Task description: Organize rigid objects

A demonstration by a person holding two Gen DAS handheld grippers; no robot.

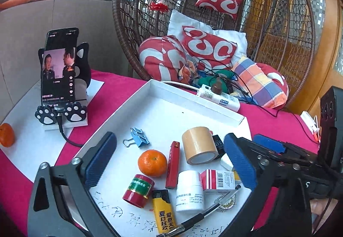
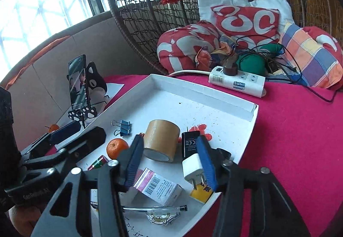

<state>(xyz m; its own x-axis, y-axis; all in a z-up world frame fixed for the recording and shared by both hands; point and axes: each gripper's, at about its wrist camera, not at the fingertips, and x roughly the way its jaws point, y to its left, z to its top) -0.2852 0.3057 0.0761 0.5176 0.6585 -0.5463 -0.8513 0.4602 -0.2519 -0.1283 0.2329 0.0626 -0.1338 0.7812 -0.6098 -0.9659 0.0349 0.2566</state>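
A shallow white cardboard tray [image 1: 193,95] lies on a magenta cloth-covered table [image 2: 300,129] and holds the rigid objects. The left gripper [image 1: 169,161], black with ribbed blue pads, hangs over the tray's near part with its jaws spread wide and nothing pinched. Between them in the view lie a dimpled orange tangerine [image 1: 152,163], a slim red lighter [image 1: 173,165], a squat red-and-green tin [image 1: 138,190], a yellow plastic lighter [image 1: 164,212], a white pill bottle [image 1: 189,190] and a red-striped carton [image 1: 217,180]. A glossy tan roll of packing tape [image 1: 199,145] lies on its side farther back, with a blue metal binder clip [image 1: 138,137] to its left.

The right gripper [image 2: 170,164] stands over the tray's right side, jaws parted and gripping nothing. A white plug adapter [image 2: 193,167] lies just beside its right pad, next to a black charger [image 2: 189,143]. A clear ballpoint pen [image 2: 154,208] lies nearest. Far left, a phone [image 1: 60,67] leans in a cat-shaped stand.
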